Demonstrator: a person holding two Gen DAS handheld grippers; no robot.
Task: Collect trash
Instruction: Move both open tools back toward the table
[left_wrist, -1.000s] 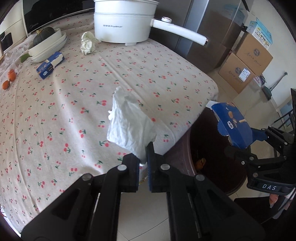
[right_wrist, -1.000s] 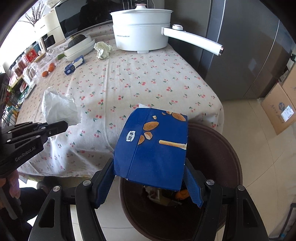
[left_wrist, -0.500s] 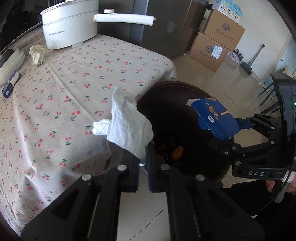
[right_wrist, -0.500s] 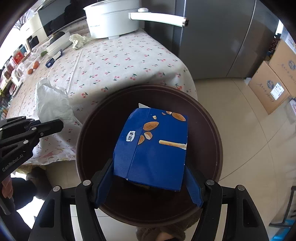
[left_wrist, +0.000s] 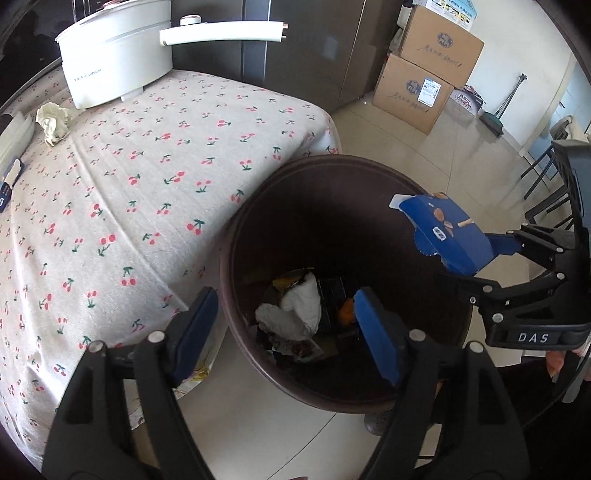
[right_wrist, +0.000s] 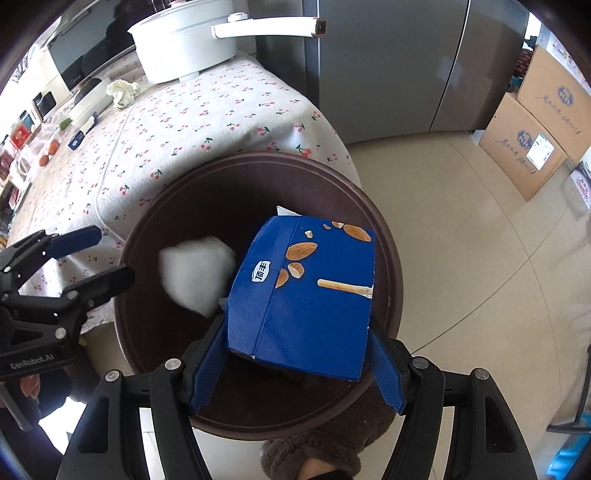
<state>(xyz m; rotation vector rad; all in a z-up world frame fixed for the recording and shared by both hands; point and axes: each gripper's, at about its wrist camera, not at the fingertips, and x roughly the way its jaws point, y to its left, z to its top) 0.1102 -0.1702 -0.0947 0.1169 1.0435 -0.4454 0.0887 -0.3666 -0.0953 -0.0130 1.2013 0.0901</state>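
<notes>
Now left gripper (left_wrist: 286, 328) opening, empty, tissue (right_wrist: 197, 275) below in bin (right_wrist: 388, 258); right gripper (right_wrist: 295, 360) clamps blue carton (right_wrist: 306, 295).

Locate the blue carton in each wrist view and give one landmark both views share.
Left wrist view: the blue carton sits at the right, clamped in the right gripper, over the bin's far rim.
Right wrist view: the blue carton fills the centre, between the blue pads, above the bin.
Shared landmark: the brown bin beside the cherry-print table, with the white pot behind.
</notes>
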